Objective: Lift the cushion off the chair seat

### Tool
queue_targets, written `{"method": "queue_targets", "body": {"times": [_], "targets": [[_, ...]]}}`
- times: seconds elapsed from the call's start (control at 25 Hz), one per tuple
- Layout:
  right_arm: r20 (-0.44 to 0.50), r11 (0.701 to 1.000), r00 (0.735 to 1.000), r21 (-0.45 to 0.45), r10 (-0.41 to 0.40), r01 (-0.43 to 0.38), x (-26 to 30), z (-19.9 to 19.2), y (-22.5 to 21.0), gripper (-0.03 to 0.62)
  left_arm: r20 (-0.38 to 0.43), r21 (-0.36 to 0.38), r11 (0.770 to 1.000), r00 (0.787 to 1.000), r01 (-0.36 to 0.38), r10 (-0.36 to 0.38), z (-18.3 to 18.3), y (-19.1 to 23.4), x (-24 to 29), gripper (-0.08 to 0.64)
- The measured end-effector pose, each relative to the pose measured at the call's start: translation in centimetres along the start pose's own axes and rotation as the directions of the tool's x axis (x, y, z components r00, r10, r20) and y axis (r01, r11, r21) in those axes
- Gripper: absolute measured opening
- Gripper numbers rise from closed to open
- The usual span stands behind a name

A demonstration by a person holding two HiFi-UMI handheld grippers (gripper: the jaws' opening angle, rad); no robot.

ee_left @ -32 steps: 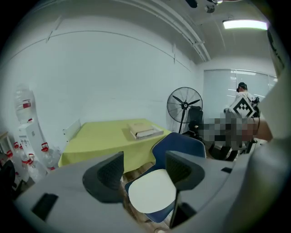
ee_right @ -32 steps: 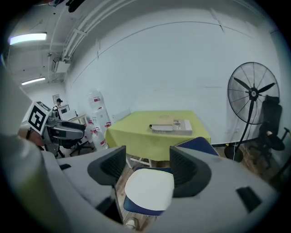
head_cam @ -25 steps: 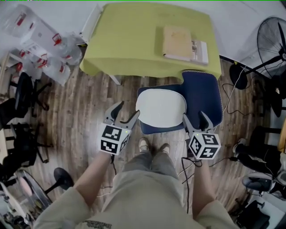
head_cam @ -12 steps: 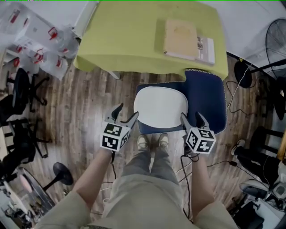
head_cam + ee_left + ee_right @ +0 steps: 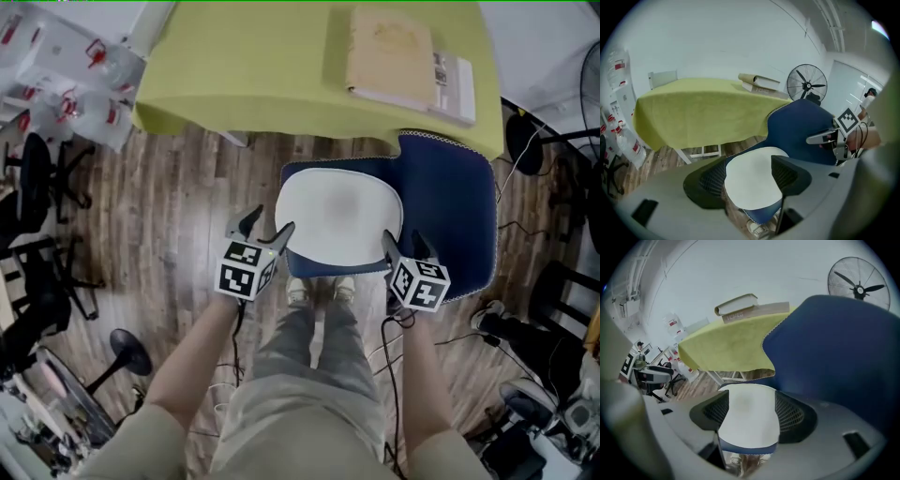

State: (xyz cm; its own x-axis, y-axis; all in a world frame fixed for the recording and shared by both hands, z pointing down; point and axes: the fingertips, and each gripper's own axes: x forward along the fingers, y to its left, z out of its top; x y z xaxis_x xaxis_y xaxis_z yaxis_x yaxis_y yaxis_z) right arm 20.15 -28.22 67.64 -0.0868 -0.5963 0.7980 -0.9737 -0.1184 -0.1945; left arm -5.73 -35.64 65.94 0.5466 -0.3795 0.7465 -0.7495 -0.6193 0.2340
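White cushion is seen lying flat on the blue chair seat, flanked at its front corners by left gripper and right gripper. Both jaw pairs are held apart with nothing clamped

The cushion looks smooth and matt, the chair navy cloth, the floor grained wood.

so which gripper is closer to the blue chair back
Right. The right gripper is at the cushion's right front corner, beside the blue chair back; the left gripper is across the cushion, at its left edge.
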Motion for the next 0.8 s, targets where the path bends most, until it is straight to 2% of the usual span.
{"method": "queue_targets", "body": {"times": [0.24,0.44,0.6,0.8], "targets": [[-0.093,0.999,0.995,-0.011,-0.039,0.038,5.5,-4.8,-2.0,0.31,-0.047,-0.033,0.999,0.999,-0.008,0.007,-3.9,2.0,5.2,0.295],[-0.115,0.998,0.992,-0.026,-0.053,0.05,8.8,-7.0,-3.1,0.31,-0.083,-0.044,0.999,0.997,0.003,-0.006,-7.0,2.9,9.2,0.302],[-0.128,0.998,0.99,0.025,-0.05,0.054,12.4,-8.1,-4.8,0.323,-0.117,-0.065,0.998,0.993,-0.006,-0.002,-9.5,3.9,13.3,0.308],[-0.161,0.997,0.985,0.039,-0.061,0.068,15.9,-11.4,-6.6,0.348,-0.154,-0.095,0.995,0.988,-0.019,0.004,-13.4,4.4,17.2,0.322]]}}
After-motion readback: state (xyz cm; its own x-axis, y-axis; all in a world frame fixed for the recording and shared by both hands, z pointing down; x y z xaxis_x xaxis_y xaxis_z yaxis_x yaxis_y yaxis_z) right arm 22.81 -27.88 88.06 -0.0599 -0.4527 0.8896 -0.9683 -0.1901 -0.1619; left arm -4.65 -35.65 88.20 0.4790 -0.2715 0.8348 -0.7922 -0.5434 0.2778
